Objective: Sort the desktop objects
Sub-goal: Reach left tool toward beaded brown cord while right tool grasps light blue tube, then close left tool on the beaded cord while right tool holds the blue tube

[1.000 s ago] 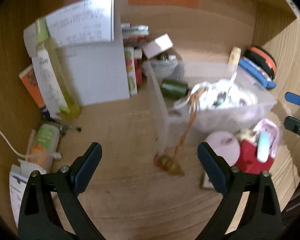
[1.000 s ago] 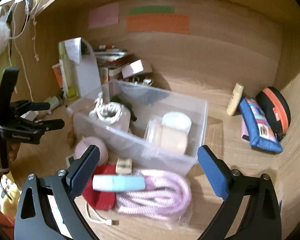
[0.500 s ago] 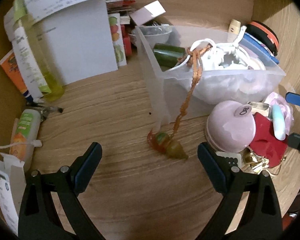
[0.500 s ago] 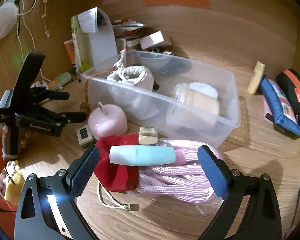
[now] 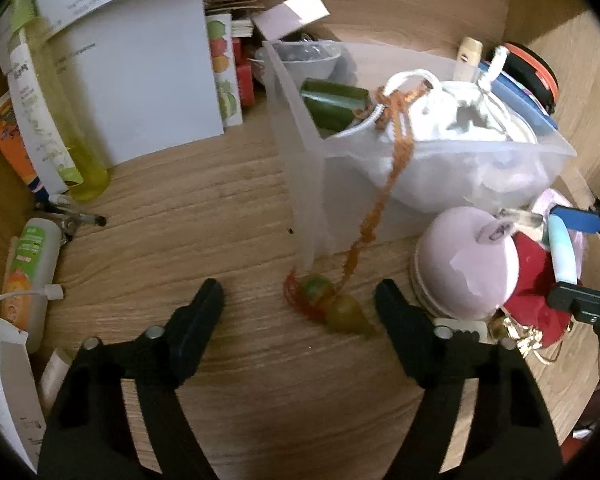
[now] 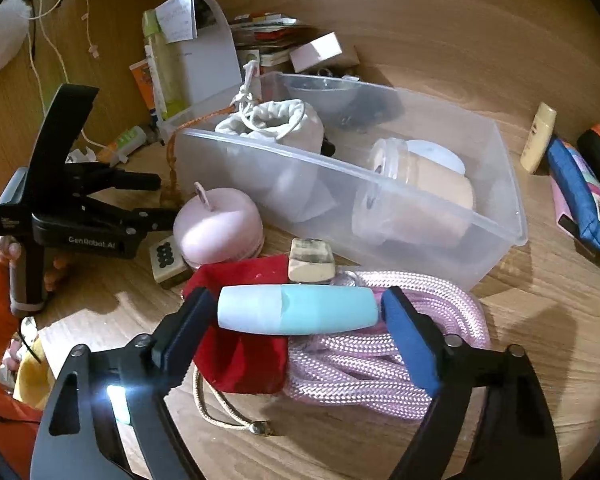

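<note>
My left gripper (image 5: 300, 300) is open, its fingers either side of a green-and-amber charm (image 5: 332, 308) that lies on the desk, hanging by an orange cord (image 5: 384, 196) from the clear plastic bin (image 5: 300, 152). My right gripper (image 6: 296, 312) is open around a mint-and-white tube (image 6: 296, 310) that lies across a red pouch (image 6: 240, 356) and a coiled pink rope (image 6: 384, 344); the tube's ends are close to the pads. The left gripper also shows in the right wrist view (image 6: 156, 200).
A pink round case (image 6: 218, 226), a mahjong tile (image 6: 164, 258) and a small block (image 6: 310, 266) lie by the bin (image 6: 496, 184). A white pouch, tape rolls and a bowl are in the bin. Bottles, boxes and papers (image 5: 140, 68) stand at the left; pencil cases (image 6: 580, 196) at the right.
Both grippers moved forward and down. The left one now straddles the charm; the right one has narrowed around the mint tube.
</note>
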Tool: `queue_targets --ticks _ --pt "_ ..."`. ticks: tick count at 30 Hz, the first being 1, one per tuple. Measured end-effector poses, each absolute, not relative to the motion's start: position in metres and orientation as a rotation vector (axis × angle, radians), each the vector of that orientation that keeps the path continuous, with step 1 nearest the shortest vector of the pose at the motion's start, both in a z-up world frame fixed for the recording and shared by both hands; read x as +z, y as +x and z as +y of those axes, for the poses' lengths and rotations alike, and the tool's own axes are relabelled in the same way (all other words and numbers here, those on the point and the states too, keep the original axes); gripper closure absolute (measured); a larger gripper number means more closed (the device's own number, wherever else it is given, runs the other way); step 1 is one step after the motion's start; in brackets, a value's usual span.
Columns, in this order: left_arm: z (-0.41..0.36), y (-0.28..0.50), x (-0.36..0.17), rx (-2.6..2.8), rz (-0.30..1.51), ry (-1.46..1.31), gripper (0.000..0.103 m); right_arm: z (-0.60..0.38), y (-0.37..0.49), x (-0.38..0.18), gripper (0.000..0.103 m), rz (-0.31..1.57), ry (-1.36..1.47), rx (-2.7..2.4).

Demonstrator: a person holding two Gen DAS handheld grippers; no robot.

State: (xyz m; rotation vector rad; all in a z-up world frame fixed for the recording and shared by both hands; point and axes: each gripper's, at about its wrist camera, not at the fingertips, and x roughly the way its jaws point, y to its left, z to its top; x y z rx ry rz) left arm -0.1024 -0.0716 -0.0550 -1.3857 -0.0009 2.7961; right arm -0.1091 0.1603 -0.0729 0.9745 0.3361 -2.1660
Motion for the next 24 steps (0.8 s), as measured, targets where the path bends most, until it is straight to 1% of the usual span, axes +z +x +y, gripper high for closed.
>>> queue_targets --ticks 2,3,5,7,8,10,11,12,13,14,21,24 --pt "-0.074 -0.104 -0.053 2.801 -0.024 -1.378 0.034 0.161 -0.109 -0.072 0.032 0.336 0.966 -2.172" --pt "-0.075 -0.103 -0.052 2.804 -0.033 -1.372 0.039 0.161 -0.109 -0.073 0.032 0.336 0.964 -2.171" --pt "-0.076 -0.103 -0.052 2.801 -0.035 -1.365 0.043 0.161 -0.108 -0.073 0.032 0.338 0.959 -2.173" --pt "-0.076 -0.102 -0.052 2.799 -0.031 -1.358 0.051 0.161 -0.107 -0.073 0.032 0.346 0.951 -2.178" --pt "-0.075 -0.102 -0.052 2.798 -0.030 -1.356 0.052 0.161 -0.106 -0.073 0.032 0.352 0.944 -2.182" --pt "-0.076 -0.100 -0.051 2.794 -0.035 -1.348 0.061 0.162 -0.104 -0.072 0.032 0.353 0.932 -2.188" --pt "-0.076 -0.100 -0.051 2.791 -0.038 -1.345 0.062 0.164 -0.104 -0.071 0.032 0.348 0.929 -2.190" --pt "-0.075 -0.100 -0.051 2.790 -0.039 -1.343 0.065 0.165 -0.103 -0.070 0.032 0.341 0.926 -2.191" --pt "-0.074 -0.100 -0.051 2.786 -0.039 -1.338 0.073 0.166 -0.104 -0.069 0.032 0.335 0.923 -2.192" --pt "-0.074 -0.099 -0.051 2.781 -0.040 -1.334 0.076 0.168 -0.103 -0.068 0.032 0.326 0.919 -2.196" --pt "-0.075 -0.094 -0.048 2.818 -0.044 -1.304 0.077 0.184 -0.101 -0.055 0.032 0.271 0.884 -2.237" --pt "-0.070 -0.090 -0.042 2.868 -0.005 -1.264 0.077 0.190 -0.100 -0.049 0.032 0.260 0.865 -2.257"
